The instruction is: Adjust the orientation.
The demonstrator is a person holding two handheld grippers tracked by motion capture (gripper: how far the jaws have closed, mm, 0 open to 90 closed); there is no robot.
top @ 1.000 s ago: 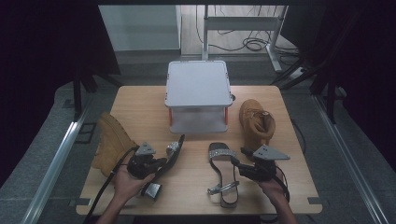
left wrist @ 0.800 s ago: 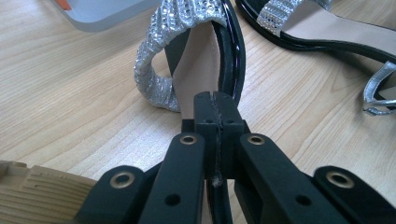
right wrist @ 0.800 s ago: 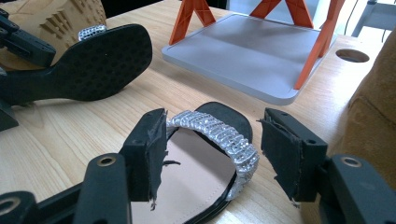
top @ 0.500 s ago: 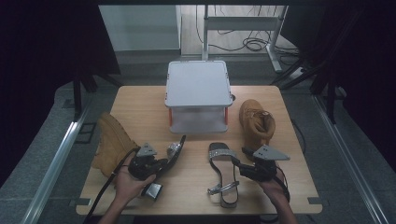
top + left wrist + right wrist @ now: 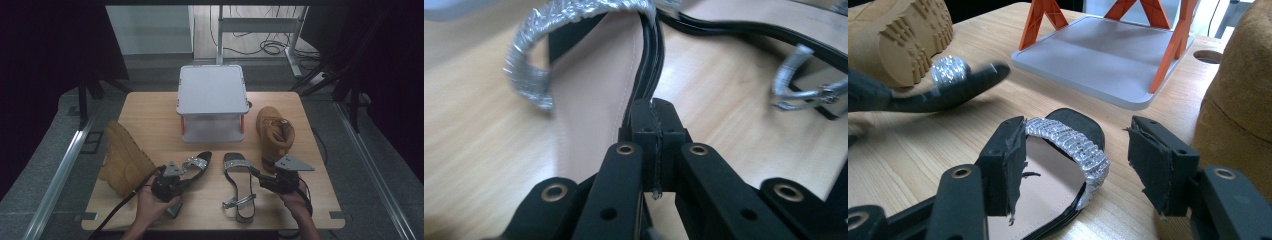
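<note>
The left tool (image 5: 182,181) is clamped tight on the thin black edge of a sandal sole (image 5: 596,107), its two black jaws pressed together with only the layered rim of the sole between them. That sandal (image 5: 192,167) is carried tilted on its side, its long axis running away from the tool toward the far middle of the table, sparkly silver toe strap (image 5: 536,47) leading. From the right gripper view it looks smeared with motion, so I judge it is being carried across (toward its mate, most likely).

The right tool (image 5: 1075,165) stands wide, nothing pinched, its foam-faced jaws straddling the toe end of the second sandal (image 5: 239,186), which lies flat on the wooden table (image 5: 150,107). This one's long axis points from the person toward the grey stand (image 5: 212,100), glittering strap (image 5: 1073,142) at the far end, thin ankle strap nearer the hand. The right hand is clearly the nearer one to it; a small drop and a squeeze would take it.

Further out: a suede tan boot (image 5: 275,131) stands beside the right tool, and its partner (image 5: 124,159) lies on its side at the left, lugged sole showing. The stand has orange legs (image 5: 1168,47) and a smooth grey shelf beneath.
</note>
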